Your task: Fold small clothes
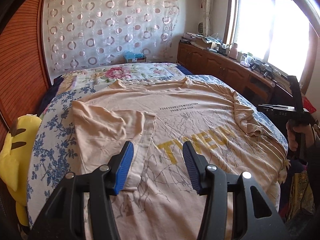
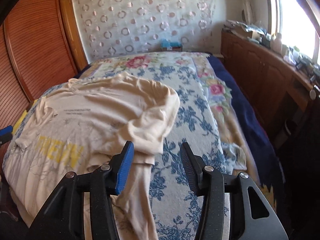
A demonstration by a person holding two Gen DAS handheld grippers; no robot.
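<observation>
Left wrist only: yellow plush (image 1: pixel 14 140) beside the T-shirt (image 1: pixel 180 120).

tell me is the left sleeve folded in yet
Yes. The left sleeve lies folded over the t-shirt front; the right sleeve is only bunched.

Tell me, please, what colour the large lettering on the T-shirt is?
Yellow, on the beige T-shirt; the lettering shows best in the left wrist view.

"FUSEYOUR LIFEWITHACTION / FROM UPON HIGH" on beige T-shirt (image 1: pixel 180 120); yellow lettering unclear
</observation>
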